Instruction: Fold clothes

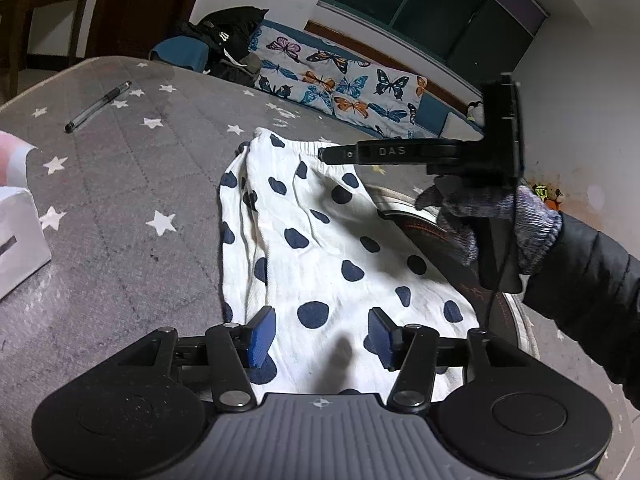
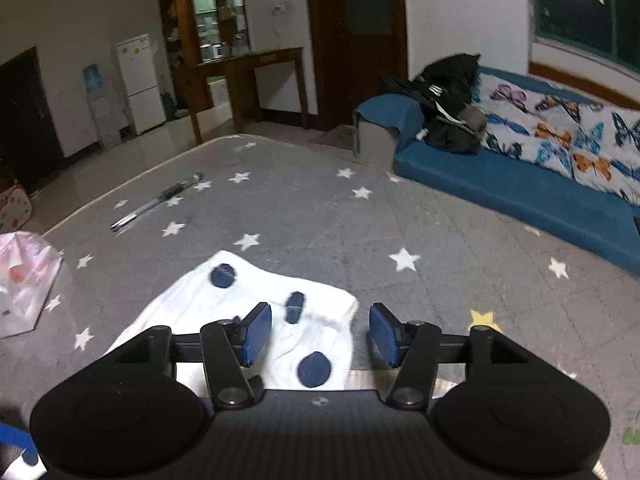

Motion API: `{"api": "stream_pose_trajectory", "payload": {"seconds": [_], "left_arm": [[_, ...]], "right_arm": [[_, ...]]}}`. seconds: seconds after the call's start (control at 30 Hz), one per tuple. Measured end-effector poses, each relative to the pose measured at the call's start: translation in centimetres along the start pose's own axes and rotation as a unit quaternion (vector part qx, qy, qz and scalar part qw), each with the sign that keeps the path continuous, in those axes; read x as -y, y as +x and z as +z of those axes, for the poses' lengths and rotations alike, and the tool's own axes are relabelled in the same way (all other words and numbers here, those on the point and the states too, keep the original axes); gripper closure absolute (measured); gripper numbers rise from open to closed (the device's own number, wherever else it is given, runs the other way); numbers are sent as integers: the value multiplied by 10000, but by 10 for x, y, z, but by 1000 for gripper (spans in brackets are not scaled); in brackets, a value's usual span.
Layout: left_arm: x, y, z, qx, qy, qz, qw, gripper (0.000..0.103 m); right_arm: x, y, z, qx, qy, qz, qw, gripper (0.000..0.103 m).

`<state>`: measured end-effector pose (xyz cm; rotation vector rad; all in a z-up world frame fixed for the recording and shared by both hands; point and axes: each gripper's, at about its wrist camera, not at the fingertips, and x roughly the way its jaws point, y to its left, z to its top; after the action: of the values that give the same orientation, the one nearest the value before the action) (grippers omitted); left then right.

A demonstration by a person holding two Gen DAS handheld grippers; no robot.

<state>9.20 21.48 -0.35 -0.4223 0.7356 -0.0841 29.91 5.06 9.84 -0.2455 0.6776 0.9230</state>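
A white garment with dark blue polka dots [image 1: 320, 240] lies spread on the grey star-patterned table cover [image 1: 132, 184]. My left gripper [image 1: 322, 332] is open and empty, just above the garment's near end. The right gripper [image 1: 332, 154] shows side-on in the left wrist view, held by a gloved hand above the garment's far elastic edge. In the right wrist view, my right gripper [image 2: 320, 332] is open and empty over a corner of the garment [image 2: 260, 312].
A pen [image 1: 98, 106] lies on the cover at the far left; it also shows in the right wrist view [image 2: 156, 202]. A white box [image 1: 18, 236] and a plastic bag [image 2: 24, 280] sit at the left. A blue sofa [image 2: 520, 196] with a butterfly blanket stands beyond.
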Motion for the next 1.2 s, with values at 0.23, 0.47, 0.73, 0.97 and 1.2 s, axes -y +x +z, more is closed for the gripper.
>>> {"api": "stream_pose_trajectory", "payload": {"seconds": [0.23, 0.47, 0.73, 0.97, 1.2], "left_arm": [[0, 0, -1, 0, 3, -12, 10000, 48], [0, 0, -2, -5, -20, -45, 10000, 48], [7, -4, -6, 53, 78, 39, 9999, 35], [14, -8, -10, 113, 182, 150, 9997, 21], [18, -19, -20, 145, 288, 355, 9989, 18]], "right_arm": [[-36, 12, 0, -201, -626, 349, 9972, 47], [-63, 36, 0, -317, -924, 172, 9951, 39], [-65, 18, 1, -437, -938, 254, 9943, 22], [-61, -21, -23, -556, -787, 485, 9942, 15], [-62, -64, -54, -457, -450, 862, 9942, 14]]}}
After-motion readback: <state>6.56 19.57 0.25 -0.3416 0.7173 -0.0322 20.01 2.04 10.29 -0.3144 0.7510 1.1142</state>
